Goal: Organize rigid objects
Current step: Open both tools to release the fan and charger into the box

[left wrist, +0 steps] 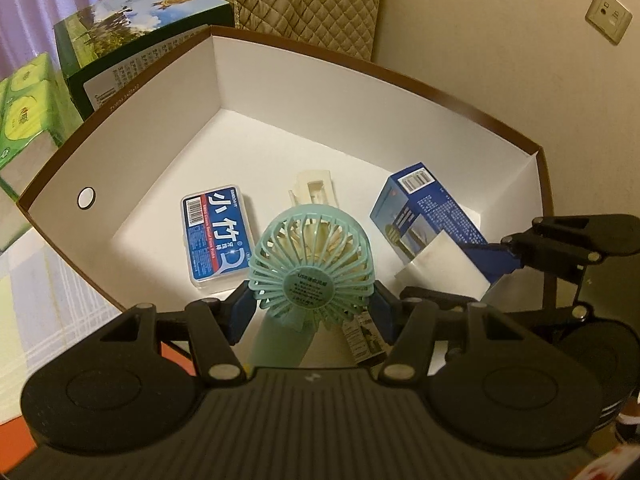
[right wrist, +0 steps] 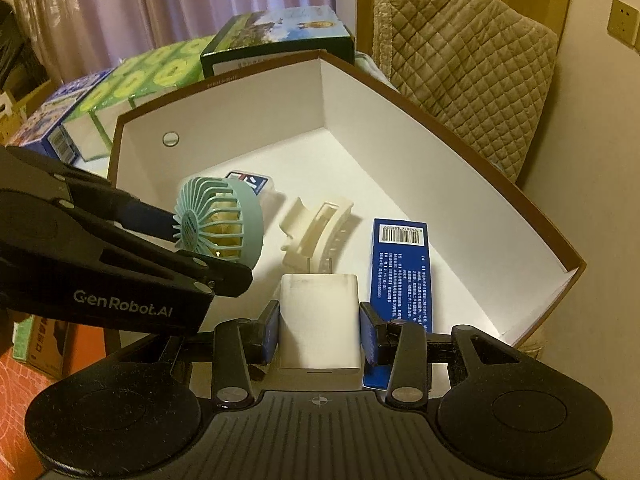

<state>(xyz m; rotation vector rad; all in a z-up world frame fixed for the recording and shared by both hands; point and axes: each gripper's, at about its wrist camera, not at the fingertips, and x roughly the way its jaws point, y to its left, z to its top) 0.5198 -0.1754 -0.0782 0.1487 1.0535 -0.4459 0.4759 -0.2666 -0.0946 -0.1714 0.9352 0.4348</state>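
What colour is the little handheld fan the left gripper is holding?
Mint green, with a pale yellow blade inside; the fan shows best in the left wrist view.

We count one open box (left wrist: 440, 92), brown outside and white inside, with one round hole (left wrist: 86, 198) in its wall. Inside it lie three loose things: one clear floss-pick case (left wrist: 218, 236) with a blue label, one cream hair claw clip (right wrist: 316, 232), and one blue carton (right wrist: 402, 268) bearing a barcode. We count one teal handheld fan (left wrist: 310, 264) and one white rectangular block (right wrist: 319, 320), each between the fingers of a gripper, and two grippers in all: one left gripper (left wrist: 310, 306) and one right gripper (right wrist: 319, 330). Behind the box we count at least three printed cartons: one dark green (right wrist: 276, 46), one light green (right wrist: 140, 84), one blue (right wrist: 52, 120). One quilted tan cover (right wrist: 468, 80) and one wall socket (left wrist: 608, 16) complete our tally.
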